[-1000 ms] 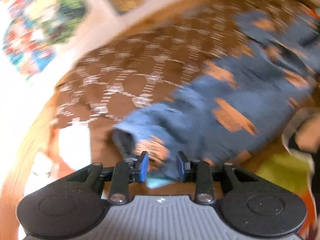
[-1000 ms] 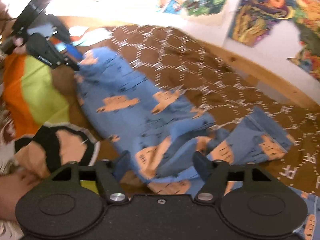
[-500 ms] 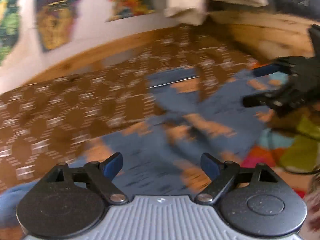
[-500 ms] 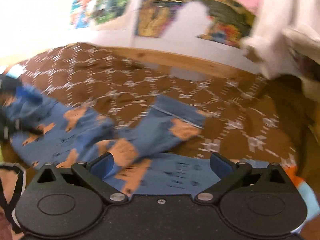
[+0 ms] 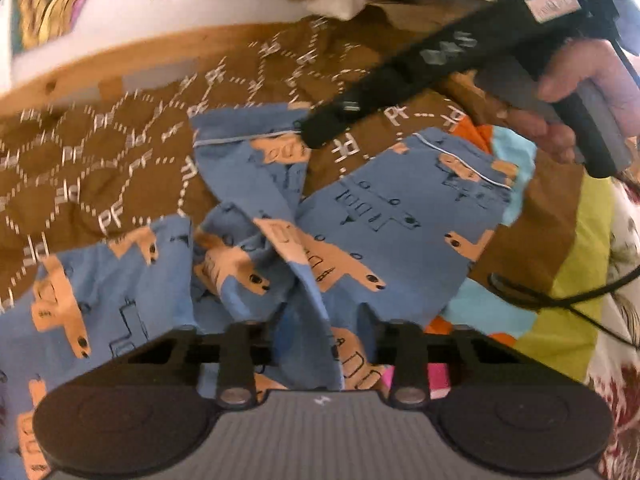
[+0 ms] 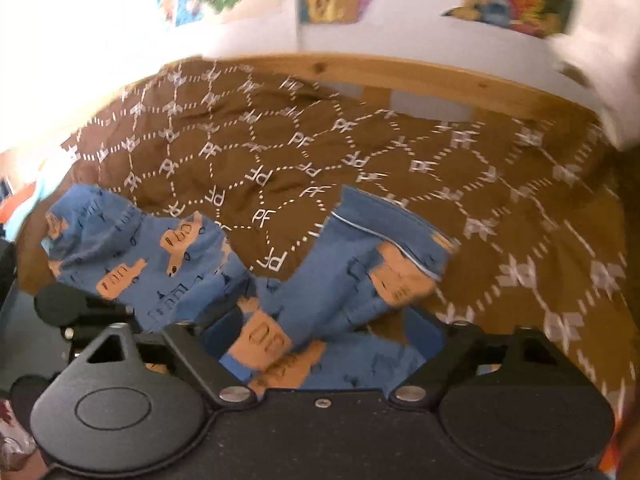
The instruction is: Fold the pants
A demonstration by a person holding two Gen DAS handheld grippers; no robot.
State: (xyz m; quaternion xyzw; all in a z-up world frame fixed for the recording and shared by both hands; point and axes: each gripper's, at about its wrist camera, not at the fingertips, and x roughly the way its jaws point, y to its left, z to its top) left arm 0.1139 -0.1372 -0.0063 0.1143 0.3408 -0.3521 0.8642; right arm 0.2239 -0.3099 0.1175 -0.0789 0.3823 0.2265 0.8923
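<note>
Pants (image 5: 360, 216) being pinched by closing left gripper (image 5: 320, 332) at lower centre, right gripper (image 6: 320, 340) being held unclenched, narrowing, tilted downward over cloth.

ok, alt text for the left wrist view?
Blue pants printed with tan shapes lie crumpled on a brown patterned bedspread, a bunched fold between the closing jaws of the left gripper. Upper right, a hand holds the black right gripper over one pant hem.

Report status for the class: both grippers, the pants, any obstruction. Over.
Left gripper closing on a ridge of blue pants. Right gripper closing, fabric between jaws, no grip seen. Pants crumpled on brown bedspread. No obstruction.
</note>
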